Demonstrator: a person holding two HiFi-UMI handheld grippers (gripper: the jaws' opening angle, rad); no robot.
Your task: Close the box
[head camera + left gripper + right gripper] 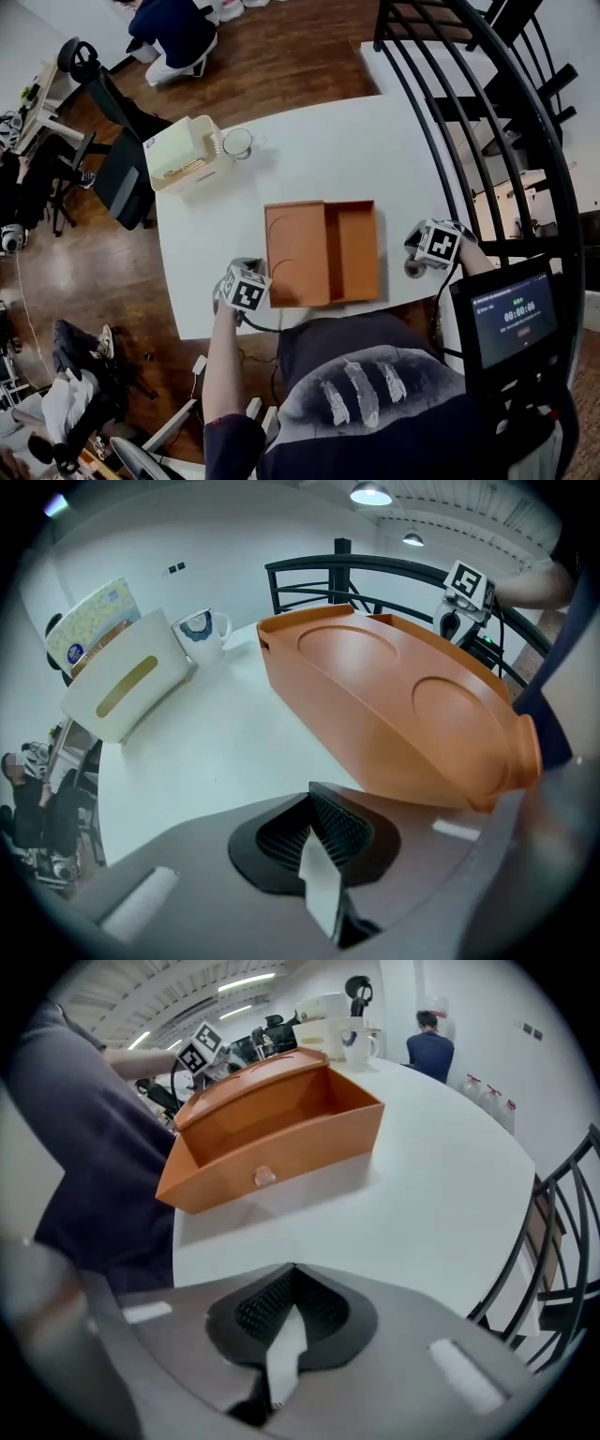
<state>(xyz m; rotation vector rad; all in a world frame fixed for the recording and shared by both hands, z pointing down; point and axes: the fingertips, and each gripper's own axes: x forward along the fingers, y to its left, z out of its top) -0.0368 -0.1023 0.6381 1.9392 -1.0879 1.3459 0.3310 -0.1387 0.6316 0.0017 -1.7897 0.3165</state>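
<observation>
Head view, box: the orange box (323, 253) stands open on the white table (328, 150), close to the near edge, with its lid swung out to the left of the tray.
Head view, left arm: the bare forearm reaches in over the near edge, and the left claw (246, 284) is just beside the lid's near left corner.
Head view, right arm: the right claw (436, 244) is held at the table's right edge, near the tray's right wall.
Left gripper view: the left claw (319, 841) is clenched on nothing and points at the lid. A white container (131, 682) and a mug (199, 635) stand toward the far left corner.
Right gripper view: the right claw (286, 1321) is clenched and empty. It faces the tray's outer wall, with bare table between.
</observation>
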